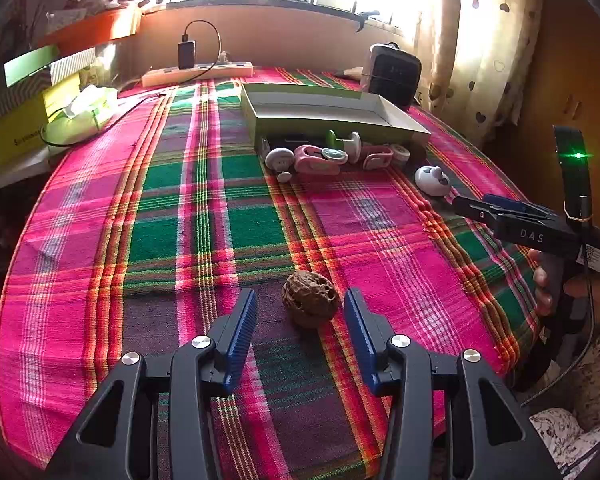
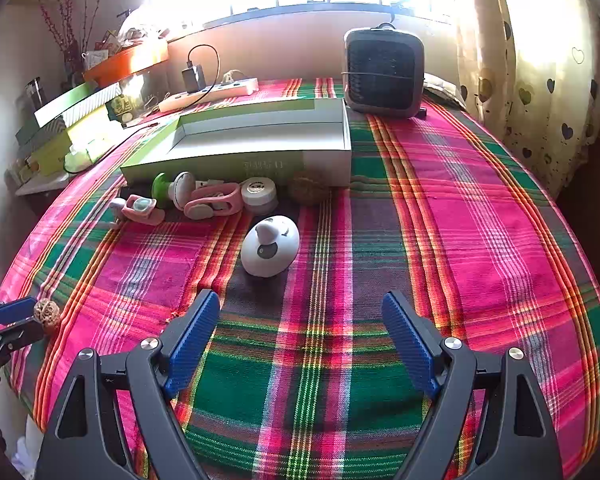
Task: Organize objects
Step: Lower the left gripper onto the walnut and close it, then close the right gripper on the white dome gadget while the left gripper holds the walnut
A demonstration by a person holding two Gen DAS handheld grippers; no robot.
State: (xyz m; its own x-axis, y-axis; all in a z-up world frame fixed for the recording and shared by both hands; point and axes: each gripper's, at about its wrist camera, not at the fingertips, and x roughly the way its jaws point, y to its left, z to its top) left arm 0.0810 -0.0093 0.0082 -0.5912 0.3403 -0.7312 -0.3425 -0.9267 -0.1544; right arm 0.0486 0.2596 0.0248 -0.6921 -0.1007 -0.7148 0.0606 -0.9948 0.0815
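A brown walnut (image 1: 310, 298) lies on the plaid cloth, just ahead of and between the tips of my open left gripper (image 1: 300, 304); it also shows in the right wrist view (image 2: 46, 311). My right gripper (image 2: 300, 312) is open and empty, with a white egg-shaped gadget (image 2: 270, 245) a short way ahead of it. That gadget shows in the left wrist view (image 1: 432, 180) too. An open green-and-white box (image 2: 256, 136) stands behind a row of small pink and white items (image 2: 204, 200). A second walnut (image 2: 309, 188) lies by the box front.
A dark fan heater (image 2: 383, 73) stands at the back right. A power strip (image 2: 212, 92) with a charger lies by the wall. Stacked boxes (image 1: 24, 120) and a tissue pack (image 1: 84, 112) sit at the left. A curtain (image 2: 540, 64) hangs right.
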